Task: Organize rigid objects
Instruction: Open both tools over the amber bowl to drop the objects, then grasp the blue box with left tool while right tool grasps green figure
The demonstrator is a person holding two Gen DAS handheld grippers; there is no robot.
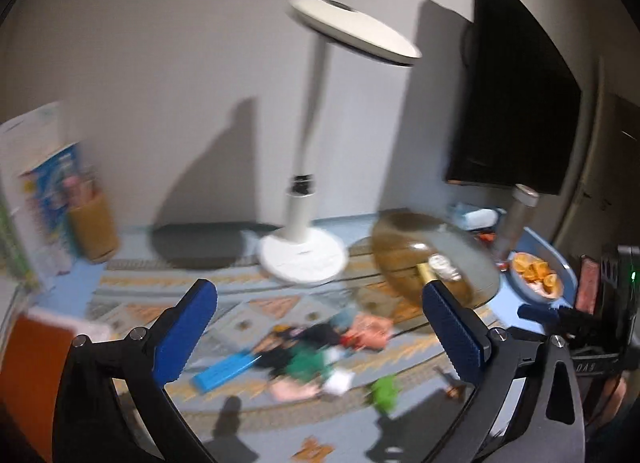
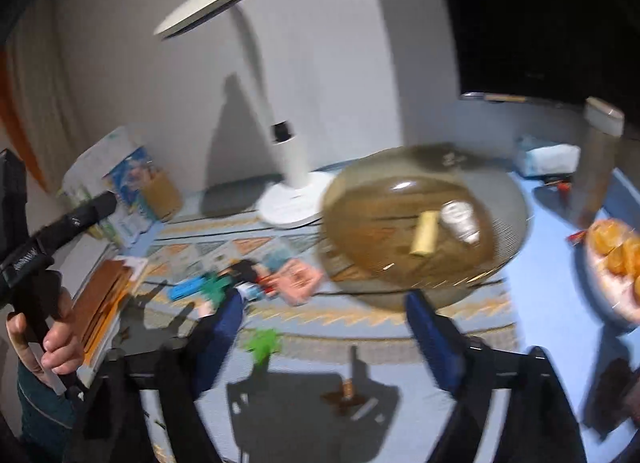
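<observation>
A: Is the left gripper (image 1: 316, 331) holding anything?
B: No. Its blue pads are spread wide with nothing between them. The right gripper (image 2: 328, 327) is spread and empty too.
A: Where are the toys?
B: The blurry pile of small coloured toys (image 1: 316, 347) lies on the blue patterned worktop (image 1: 224, 291), just past the pads. The green toy (image 2: 262, 343) lies nearer. The round brownish see-through bowl (image 2: 424, 223) sits behind, beside the white desk lamp (image 1: 304, 251).

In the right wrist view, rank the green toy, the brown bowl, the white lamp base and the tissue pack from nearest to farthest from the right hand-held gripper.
1. Green toy, just beyond the left finger.
2. Brown bowl, ahead, slightly right.
3. White lamp base, behind the bowl, left of it.
4. Tissue pack, far right, by the wall.
</observation>
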